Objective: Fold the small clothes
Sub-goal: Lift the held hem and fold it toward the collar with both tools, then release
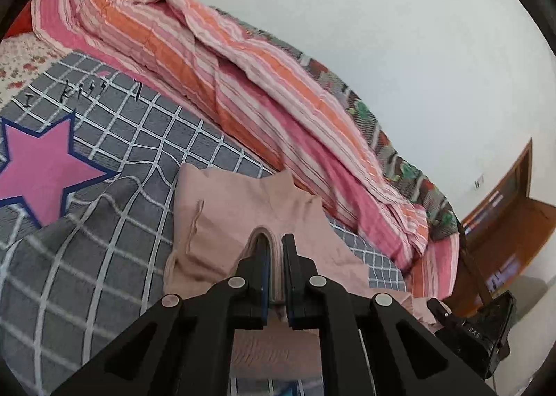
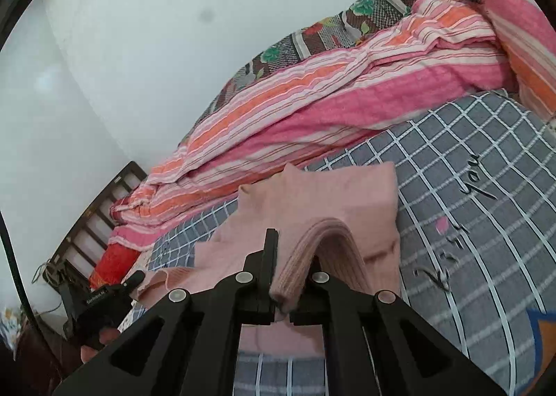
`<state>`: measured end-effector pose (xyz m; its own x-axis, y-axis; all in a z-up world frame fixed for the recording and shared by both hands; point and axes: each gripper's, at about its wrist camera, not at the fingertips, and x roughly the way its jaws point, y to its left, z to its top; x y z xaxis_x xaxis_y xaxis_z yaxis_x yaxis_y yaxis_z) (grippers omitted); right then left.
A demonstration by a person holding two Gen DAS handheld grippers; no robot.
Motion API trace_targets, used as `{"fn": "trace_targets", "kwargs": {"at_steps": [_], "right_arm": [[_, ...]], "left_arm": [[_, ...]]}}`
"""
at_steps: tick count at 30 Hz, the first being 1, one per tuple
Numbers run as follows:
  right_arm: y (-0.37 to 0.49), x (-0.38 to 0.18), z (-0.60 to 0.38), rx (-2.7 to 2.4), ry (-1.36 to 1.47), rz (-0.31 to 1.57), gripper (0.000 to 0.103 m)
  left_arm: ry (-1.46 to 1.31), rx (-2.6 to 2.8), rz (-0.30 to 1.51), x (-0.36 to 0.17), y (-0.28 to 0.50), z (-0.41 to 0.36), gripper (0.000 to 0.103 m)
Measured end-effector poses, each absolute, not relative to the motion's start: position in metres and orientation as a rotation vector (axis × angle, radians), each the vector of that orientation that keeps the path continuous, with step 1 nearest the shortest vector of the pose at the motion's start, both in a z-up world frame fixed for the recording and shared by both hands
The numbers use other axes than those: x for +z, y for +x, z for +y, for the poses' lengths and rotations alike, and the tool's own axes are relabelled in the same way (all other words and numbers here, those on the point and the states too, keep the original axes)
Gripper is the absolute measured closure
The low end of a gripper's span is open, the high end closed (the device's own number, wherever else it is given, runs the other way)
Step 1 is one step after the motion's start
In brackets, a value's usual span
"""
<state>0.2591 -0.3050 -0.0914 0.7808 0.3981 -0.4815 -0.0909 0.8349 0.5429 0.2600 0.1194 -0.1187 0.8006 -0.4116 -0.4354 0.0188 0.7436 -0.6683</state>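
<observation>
A small pale pink garment (image 1: 222, 218) is lifted above the grey checked bed cover (image 1: 114, 257). My left gripper (image 1: 275, 250) is shut on a folded ribbed edge of it, and the cloth hangs away in front of the fingers. In the right wrist view the same pink garment (image 2: 323, 201) drapes ahead, with my right gripper (image 2: 292, 250) shut on another bunched ribbed edge. The right-hand fingertip there is hidden under the cloth. Each gripper shows at the edge of the other's view: the right gripper body (image 1: 479, 333) and the left gripper body (image 2: 100, 305).
A pink and orange striped blanket (image 1: 243, 65) lies bunched along the far side of the bed, against a white wall (image 1: 382, 13). A pink star (image 1: 41, 166) is printed on the cover. A wooden door (image 1: 514, 222) and a dark slatted bed end (image 2: 97, 211) stand beyond.
</observation>
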Motion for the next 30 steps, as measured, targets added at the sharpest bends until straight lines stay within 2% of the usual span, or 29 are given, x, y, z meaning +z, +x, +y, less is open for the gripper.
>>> {"fn": "trace_targets", "kwargs": {"at_steps": [18,20,21,22,23,24,26,30], "right_arm": [[0.392,-0.149,-0.302,0.195,0.506,0.739,0.098],[0.398,-0.156,-0.302,0.216,0.529,0.746,0.092],[0.399,-0.159,-0.303,0.223,0.54,0.746,0.09],[0.399,-0.161,-0.304,0.225,0.546,0.746,0.084],[0.399,-0.162,-0.305,0.236,0.55,0.741,0.072],[0.397,-0.161,-0.305,0.243,0.548,0.731,0.069],[0.392,-0.157,-0.304,0.23,0.514,0.728,0.066],[0.369,-0.146,-0.301,0.235,0.465,0.713,0.066]], "left_arm": [[-0.66,-0.145,0.694,-0.158,0.389,0.107,0.095],[-0.655,-0.128,0.716,-0.163,0.396,0.107,0.095],[-0.649,-0.125,0.728,-0.166,0.398,0.106,0.092],[-0.644,-0.127,0.731,-0.167,0.398,0.106,0.089],[-0.64,-0.127,0.718,-0.167,0.396,0.106,0.076],[-0.635,-0.12,0.704,-0.166,0.394,0.107,0.058],[-0.62,-0.117,0.662,-0.16,0.387,0.107,0.044],[-0.585,-0.122,0.618,-0.15,0.368,0.103,0.043]]}}
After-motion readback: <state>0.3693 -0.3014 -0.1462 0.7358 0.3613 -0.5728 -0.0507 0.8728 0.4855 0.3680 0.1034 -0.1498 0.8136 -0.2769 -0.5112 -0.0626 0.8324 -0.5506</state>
